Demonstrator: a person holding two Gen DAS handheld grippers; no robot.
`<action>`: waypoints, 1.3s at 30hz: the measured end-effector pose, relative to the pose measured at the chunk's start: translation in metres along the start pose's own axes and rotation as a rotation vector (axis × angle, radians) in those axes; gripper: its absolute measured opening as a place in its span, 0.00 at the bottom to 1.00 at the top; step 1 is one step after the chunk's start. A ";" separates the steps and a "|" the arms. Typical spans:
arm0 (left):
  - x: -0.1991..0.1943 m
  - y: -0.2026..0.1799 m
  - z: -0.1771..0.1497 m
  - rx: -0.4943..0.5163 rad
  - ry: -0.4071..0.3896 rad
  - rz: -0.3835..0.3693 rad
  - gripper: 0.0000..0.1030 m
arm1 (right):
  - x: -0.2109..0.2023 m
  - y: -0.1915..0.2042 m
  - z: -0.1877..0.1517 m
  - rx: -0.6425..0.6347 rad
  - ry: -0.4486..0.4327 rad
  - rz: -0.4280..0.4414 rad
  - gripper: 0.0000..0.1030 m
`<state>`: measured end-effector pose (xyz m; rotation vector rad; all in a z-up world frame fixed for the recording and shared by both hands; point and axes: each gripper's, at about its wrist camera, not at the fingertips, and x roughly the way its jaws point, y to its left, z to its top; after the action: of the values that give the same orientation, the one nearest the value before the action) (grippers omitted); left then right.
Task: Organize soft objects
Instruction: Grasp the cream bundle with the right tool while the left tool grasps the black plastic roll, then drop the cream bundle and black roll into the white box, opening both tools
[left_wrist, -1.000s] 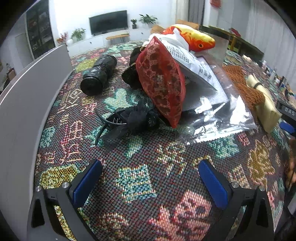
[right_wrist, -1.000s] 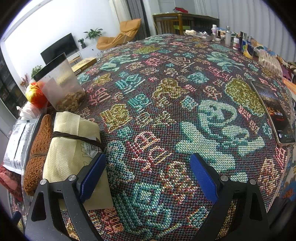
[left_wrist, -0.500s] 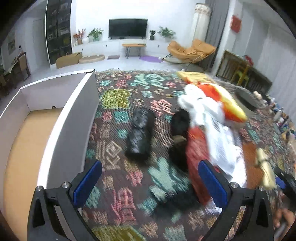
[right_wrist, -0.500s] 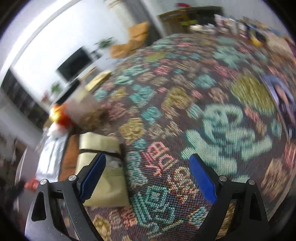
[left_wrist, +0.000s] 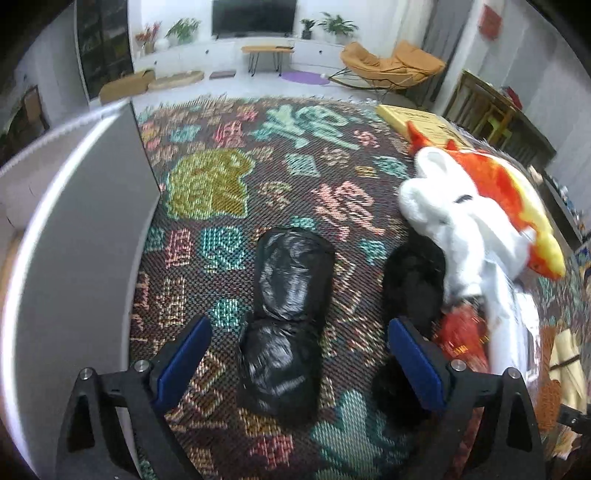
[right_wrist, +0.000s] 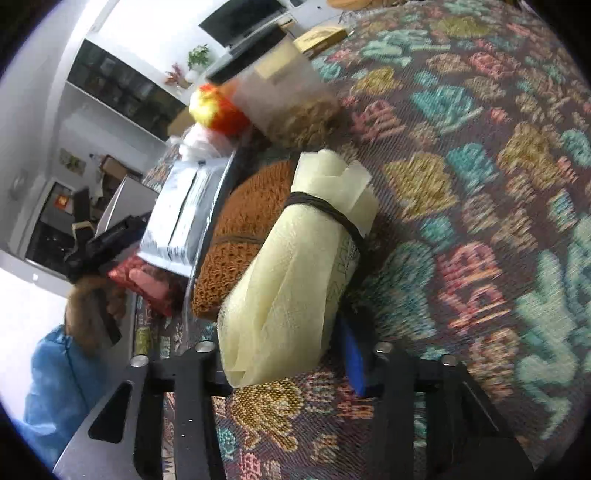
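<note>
My left gripper (left_wrist: 297, 360) is open, its pads either side of a black plastic-wrapped roll (left_wrist: 290, 317) lying on the patterned tablecloth. A white plush (left_wrist: 454, 206), an orange fish plush (left_wrist: 513, 195), a black soft item (left_wrist: 413, 284) and a red pouch (left_wrist: 463, 334) lie to the right. My right gripper (right_wrist: 284, 354) is shut on a pale yellow cloth bundle (right_wrist: 295, 273) tied with a dark band. An orange knitted piece (right_wrist: 240, 236) lies beside it.
A white box wall (left_wrist: 74, 258) stands at the left of the left wrist view. In the right wrist view a clear container (right_wrist: 284, 92), a white packet (right_wrist: 184, 210) and the other hand-held gripper (right_wrist: 103, 243) lie to the left.
My left gripper has swung left and lowered over the black roll. My right gripper has moved left onto the yellow bundle and closed on it.
</note>
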<state>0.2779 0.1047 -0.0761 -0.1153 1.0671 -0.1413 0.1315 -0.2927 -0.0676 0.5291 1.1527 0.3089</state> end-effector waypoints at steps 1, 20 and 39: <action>0.004 0.004 0.000 -0.019 0.011 -0.012 0.89 | -0.007 -0.002 0.008 -0.006 -0.014 -0.006 0.29; -0.048 0.000 0.009 -0.002 -0.085 -0.111 0.37 | -0.029 -0.012 0.146 0.024 -0.387 -0.143 0.20; -0.273 0.191 -0.153 -0.174 -0.162 0.181 0.37 | 0.018 0.376 -0.029 -0.537 -0.083 0.444 0.21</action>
<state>0.0254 0.3355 0.0559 -0.1828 0.9220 0.1227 0.1247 0.0383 0.1148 0.3103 0.8141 0.9409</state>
